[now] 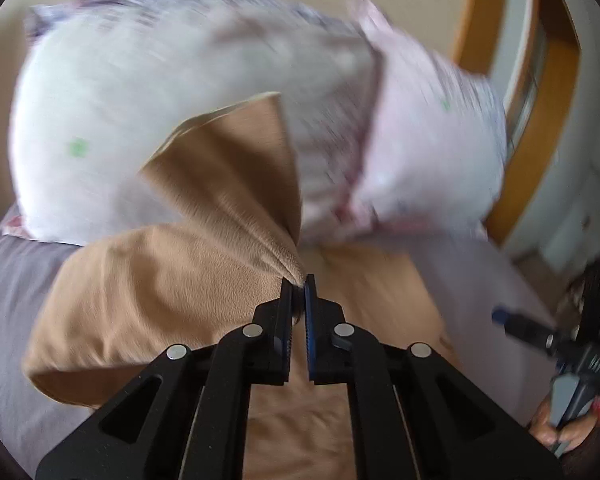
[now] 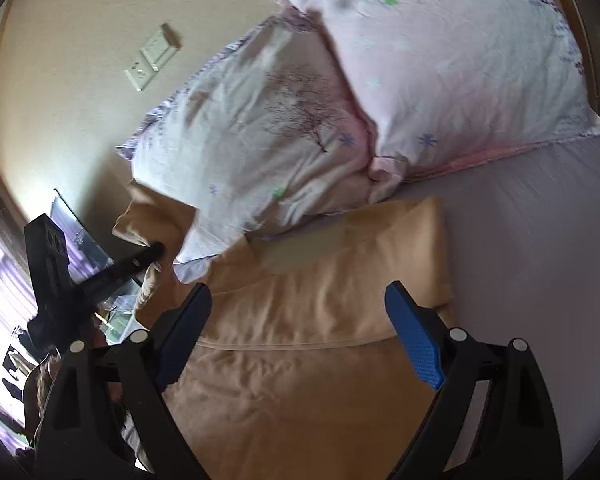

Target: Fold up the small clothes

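Note:
A tan soft garment (image 1: 188, 272) lies on the grey bed sheet (image 1: 8, 280). My left gripper (image 1: 299, 280) is shut on a bunched edge of it and lifts a flap up in front of the pillows. In the right wrist view the same garment (image 2: 320, 320) spreads flat below the pillows, and my right gripper (image 2: 298, 300) hangs open just above its middle, holding nothing. The left gripper also shows there (image 2: 156, 249), at the garment's far left corner. The right gripper shows at the right edge of the left wrist view (image 1: 500, 316).
Two white and pink patterned pillows (image 2: 284, 120) (image 2: 460, 60) lean on the beige wall at the bed head. Wall sockets (image 2: 152, 60) sit above them. A wooden frame (image 1: 540, 100) stands to the right. Grey sheet (image 2: 540, 240) extends right of the garment.

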Demonstrator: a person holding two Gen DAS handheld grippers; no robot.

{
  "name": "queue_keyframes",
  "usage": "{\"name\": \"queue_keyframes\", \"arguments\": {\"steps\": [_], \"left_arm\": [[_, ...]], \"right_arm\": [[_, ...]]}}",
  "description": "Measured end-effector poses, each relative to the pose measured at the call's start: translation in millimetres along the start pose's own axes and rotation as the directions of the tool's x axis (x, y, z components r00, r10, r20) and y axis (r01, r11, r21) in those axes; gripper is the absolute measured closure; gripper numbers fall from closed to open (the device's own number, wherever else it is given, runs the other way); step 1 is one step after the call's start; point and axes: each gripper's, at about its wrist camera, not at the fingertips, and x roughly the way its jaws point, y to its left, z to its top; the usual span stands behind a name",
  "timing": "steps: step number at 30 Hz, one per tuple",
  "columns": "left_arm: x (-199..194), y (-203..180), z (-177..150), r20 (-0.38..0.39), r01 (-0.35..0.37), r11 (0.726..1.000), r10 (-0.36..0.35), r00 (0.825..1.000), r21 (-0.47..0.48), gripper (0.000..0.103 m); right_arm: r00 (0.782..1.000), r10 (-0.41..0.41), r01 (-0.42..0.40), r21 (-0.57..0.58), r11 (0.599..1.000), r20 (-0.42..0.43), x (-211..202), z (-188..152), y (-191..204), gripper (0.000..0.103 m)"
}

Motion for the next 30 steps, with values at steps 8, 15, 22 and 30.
{"name": "queue_keyframes", "arguments": {"steps": [8,15,22,30], "left_arm": [[-3,-36,-62,-0.12,0.071,0.991,-0.057,0.991,0.116,0.092],[-36,85,-37,-0.021,-0.307,0.951,0.306,0.952,-0.043,0.071],[-8,125,-51,-0.123,-0.341,0.937,0.33,0.936,-0.075,0.068],[1,129,-63,-0.16,-0.346,0.934,0.329,0.93,-0.086,0.066]], "right_arm": [[0.994,-0.062,0.069,0.08,0.994,-0.091,11,19,-51,0.03],[0.969,-0.119,0.12,-0.009,0.993,-0.216,77,34,-34,0.067],[0.907,-0.285,0.226,-0.212,0.951,-0.311,100,6,-27,0.069],[0.914,-0.369,0.275,-0.409,0.87,-0.17,84,-4,3,0.1]]}}
